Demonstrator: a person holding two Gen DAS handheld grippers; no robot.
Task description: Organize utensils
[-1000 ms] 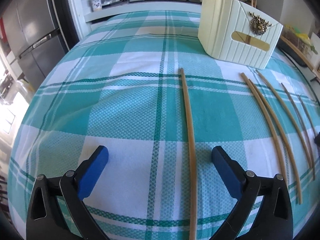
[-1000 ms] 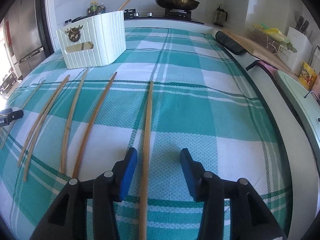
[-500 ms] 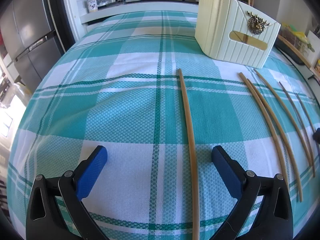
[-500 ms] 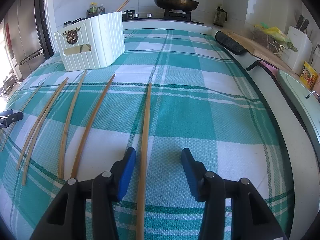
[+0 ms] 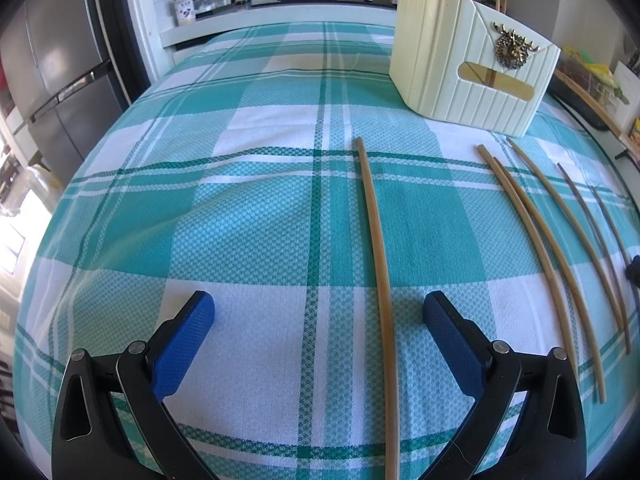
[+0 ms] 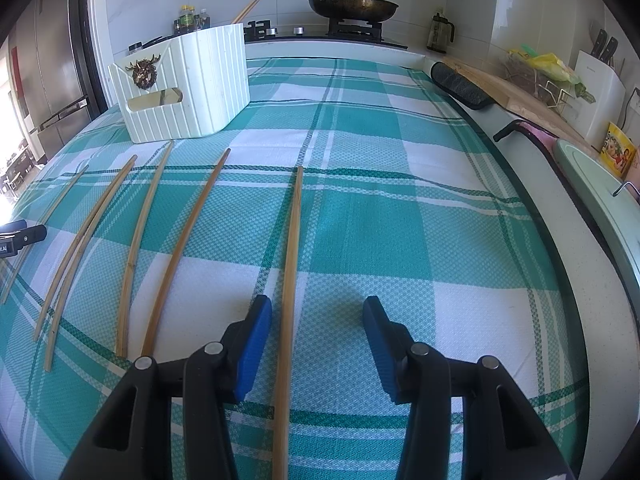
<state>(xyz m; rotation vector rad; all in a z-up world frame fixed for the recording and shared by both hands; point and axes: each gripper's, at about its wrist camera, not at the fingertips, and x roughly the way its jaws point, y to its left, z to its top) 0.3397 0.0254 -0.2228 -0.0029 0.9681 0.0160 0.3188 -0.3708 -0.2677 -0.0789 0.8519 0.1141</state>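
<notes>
Several long wooden chopsticks lie side by side on the teal plaid cloth. In the left wrist view one chopstick (image 5: 378,264) runs between the fingers of my open left gripper (image 5: 316,320), nearer the right finger. In the right wrist view another chopstick (image 6: 291,264) lies between the fingers of my open right gripper (image 6: 318,324), close to the left finger. Neither touches a finger. A cream ribbed holder box (image 5: 472,60) with a gold deer emblem stands beyond the chopsticks; it also shows in the right wrist view (image 6: 188,88), with chopsticks sticking out of it.
More chopsticks (image 5: 560,248) lie right of my left gripper and others (image 6: 132,240) left of my right gripper. A stove with a pan (image 6: 352,6) stands behind the table. A fridge (image 5: 52,64) is at left. A mint tray (image 6: 600,200) and counter clutter lie at right.
Both grippers have shifted slightly; the views have drifted a little. The right gripper's chopstick now sits further from the left finger. Both stay open.
</notes>
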